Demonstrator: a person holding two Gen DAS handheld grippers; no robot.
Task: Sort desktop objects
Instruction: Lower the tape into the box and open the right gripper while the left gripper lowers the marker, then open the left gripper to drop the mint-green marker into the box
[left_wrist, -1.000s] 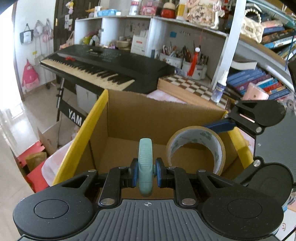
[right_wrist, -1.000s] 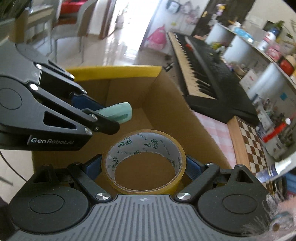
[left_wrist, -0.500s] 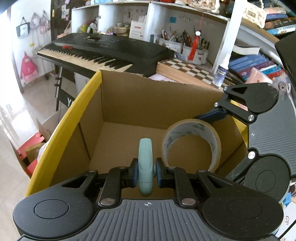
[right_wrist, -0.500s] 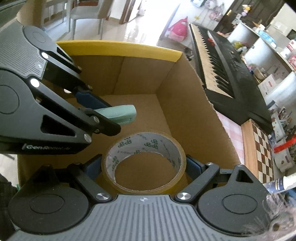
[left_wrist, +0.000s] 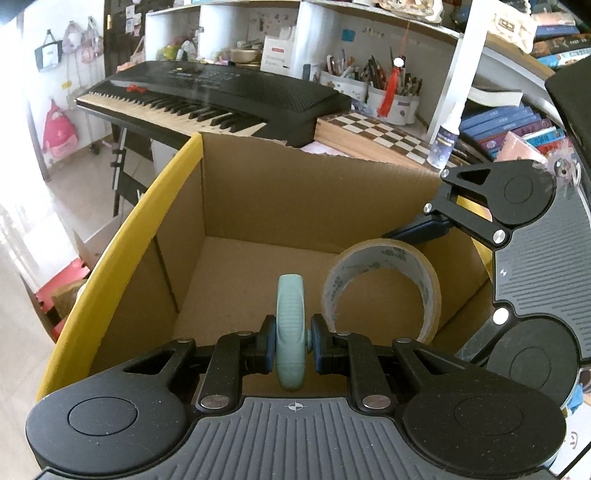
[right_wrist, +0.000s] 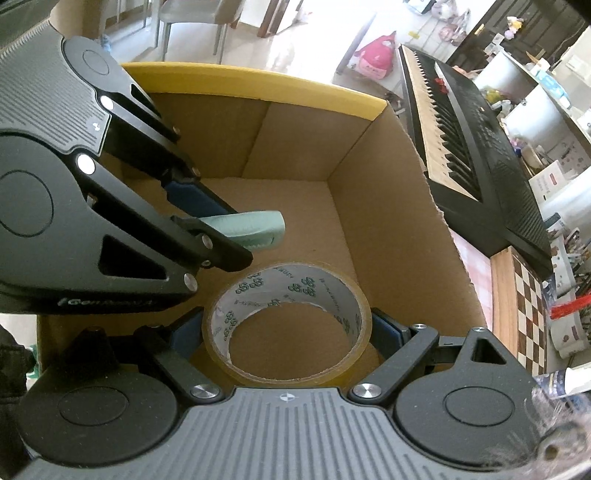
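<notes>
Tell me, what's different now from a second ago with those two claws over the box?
Both grippers have tipped further down over the cardboard box, so more of its floor shows. Nothing was let go: the left gripper stays shut on the pale green object, and the right gripper still clamps the tape roll. The box is unmoved.

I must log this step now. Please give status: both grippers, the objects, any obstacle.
Left gripper shut on mint-green tool. Right gripper shut on tape roll. Both over open cardboard box. Box floor bare, nothing in the way.
</notes>
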